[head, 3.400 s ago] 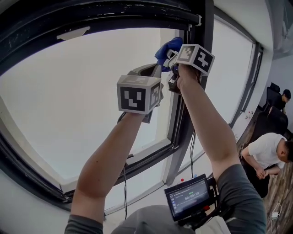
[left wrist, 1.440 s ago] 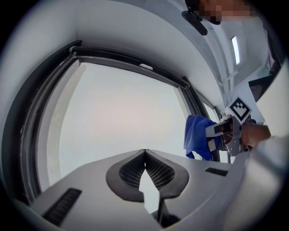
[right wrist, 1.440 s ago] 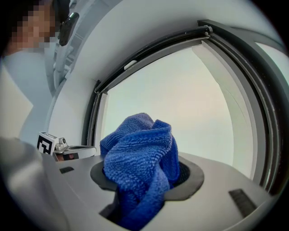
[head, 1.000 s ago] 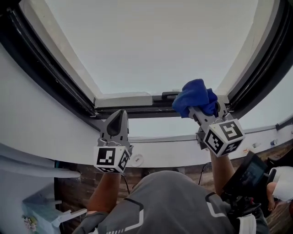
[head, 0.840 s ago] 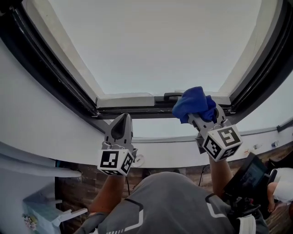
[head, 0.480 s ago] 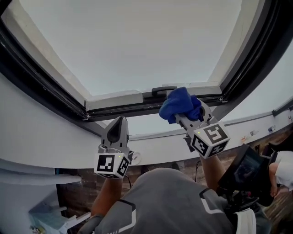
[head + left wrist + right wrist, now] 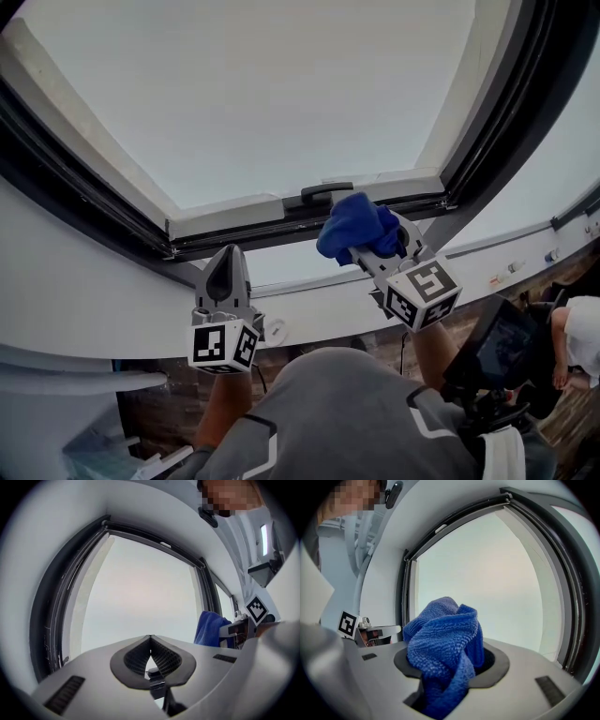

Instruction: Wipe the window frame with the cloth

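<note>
Right gripper [image 7: 377, 251], centre of the head view: jaws clamped on the blue cloth [image 7: 352, 230]. The cloth bunches over the jaw tips and hides them. It sits at the lower rail of the window frame [image 7: 234, 220], just below the black handle [image 7: 326, 191]; contact with the rail cannot be confirmed. Left gripper [image 7: 228, 257], lower left: jaws pressed together, nothing between them, below the rail. The picture edges cut off the frame's upper part.
</note>
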{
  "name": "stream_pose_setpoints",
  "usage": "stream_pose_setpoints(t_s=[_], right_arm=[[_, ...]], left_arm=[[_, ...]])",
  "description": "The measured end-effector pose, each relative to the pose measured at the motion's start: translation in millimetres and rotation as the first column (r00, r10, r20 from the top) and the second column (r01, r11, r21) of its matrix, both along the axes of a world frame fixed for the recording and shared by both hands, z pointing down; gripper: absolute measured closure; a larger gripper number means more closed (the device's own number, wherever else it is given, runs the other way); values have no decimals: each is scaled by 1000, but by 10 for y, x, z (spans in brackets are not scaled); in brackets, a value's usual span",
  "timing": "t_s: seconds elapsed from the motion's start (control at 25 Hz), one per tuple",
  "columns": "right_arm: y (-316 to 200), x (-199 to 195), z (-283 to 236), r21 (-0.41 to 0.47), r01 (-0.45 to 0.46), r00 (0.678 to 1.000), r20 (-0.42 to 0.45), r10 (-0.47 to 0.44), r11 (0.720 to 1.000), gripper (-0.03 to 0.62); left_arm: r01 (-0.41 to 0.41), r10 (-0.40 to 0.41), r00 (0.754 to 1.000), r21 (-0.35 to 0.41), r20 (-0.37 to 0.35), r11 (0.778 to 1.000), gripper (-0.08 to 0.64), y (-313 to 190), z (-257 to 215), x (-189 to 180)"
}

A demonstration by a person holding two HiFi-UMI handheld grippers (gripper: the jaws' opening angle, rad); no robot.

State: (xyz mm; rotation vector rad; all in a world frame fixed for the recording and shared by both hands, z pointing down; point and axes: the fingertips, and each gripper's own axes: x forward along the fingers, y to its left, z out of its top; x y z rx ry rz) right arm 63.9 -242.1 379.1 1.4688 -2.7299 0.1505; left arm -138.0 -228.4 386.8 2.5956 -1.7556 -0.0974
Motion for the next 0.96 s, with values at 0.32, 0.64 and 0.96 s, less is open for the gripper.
stream_pose_setpoints(t_s=[0.32, 0.64, 0.96], right_arm=[[12, 14, 9, -6, -13, 1000, -12, 13, 1000, 370], [-5, 20, 7, -7, -18, 1000, -19, 18, 1000, 370], [-3, 29, -20, 10, -3, 999, -32, 4, 1000, 370]], left_arm=[[-55, 56, 998, -30, 11, 998, 551, 26, 36, 80], [-45, 44, 999, -34, -22, 998, 551, -12, 11, 22], [-59, 59, 998, -42, 8, 997, 551, 3, 27, 43]])
